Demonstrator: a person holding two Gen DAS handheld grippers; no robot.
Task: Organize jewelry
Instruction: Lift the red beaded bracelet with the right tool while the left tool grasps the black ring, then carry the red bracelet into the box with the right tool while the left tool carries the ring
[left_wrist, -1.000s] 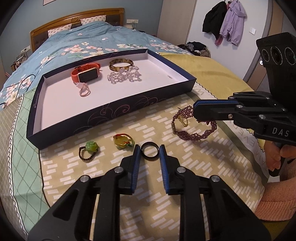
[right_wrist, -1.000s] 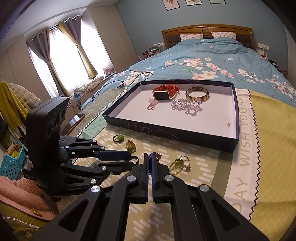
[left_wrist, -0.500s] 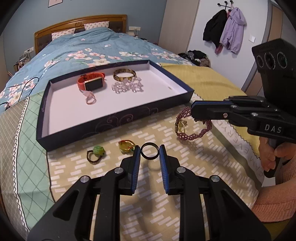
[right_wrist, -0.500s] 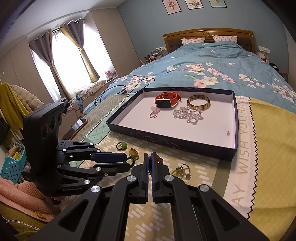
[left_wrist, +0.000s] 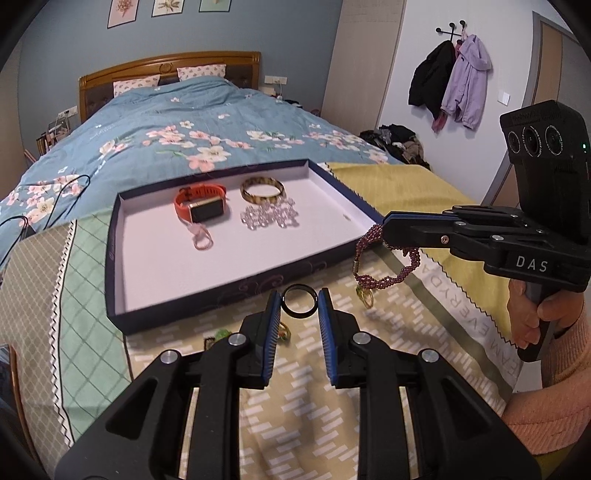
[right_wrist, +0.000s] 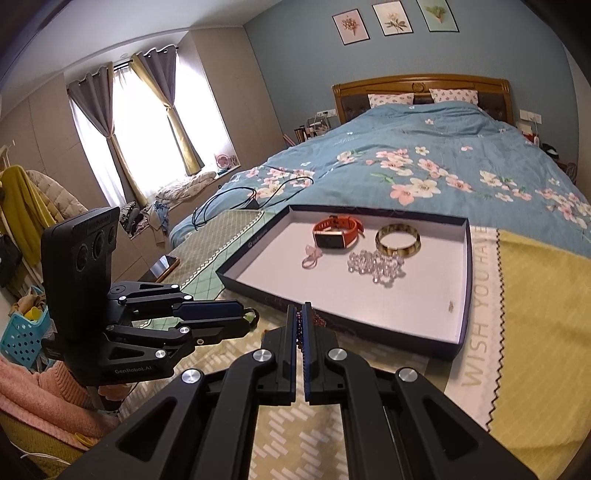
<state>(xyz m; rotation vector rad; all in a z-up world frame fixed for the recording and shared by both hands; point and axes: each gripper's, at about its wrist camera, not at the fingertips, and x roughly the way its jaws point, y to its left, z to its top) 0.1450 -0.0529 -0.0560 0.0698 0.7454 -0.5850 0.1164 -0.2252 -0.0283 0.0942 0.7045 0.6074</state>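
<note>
A thin black ring (left_wrist: 300, 315) is pinched between the blue pads of my left gripper (left_wrist: 300, 298), held in the air just before the near wall of the dark blue tray (left_wrist: 221, 295). My right gripper (right_wrist: 300, 314) is shut on a purple beaded bracelet (left_wrist: 386, 275), which dangles from its tip above the yellow cloth by the tray's right corner. On the tray's white floor lie an orange watch (left_wrist: 201, 205), a gold bangle (left_wrist: 262, 189), a crystal bracelet (left_wrist: 267, 217) and a pink ring (left_wrist: 201, 240). A green-gold ring (left_wrist: 365, 295) lies on the cloth.
Two small rings (left_wrist: 221, 334) are half hidden under my left fingers. A black cable (right_wrist: 236, 195) lies on the floral bedspread to the tray's left. A hand in a pink sleeve (left_wrist: 546, 332) holds the right gripper. A phone (right_wrist: 162, 264) rests beside the bed.
Both grippers have risen. The purple bracelet has come off the cloth and now hangs from the right gripper. The black ring has gone up with the left gripper, toward the tray.
</note>
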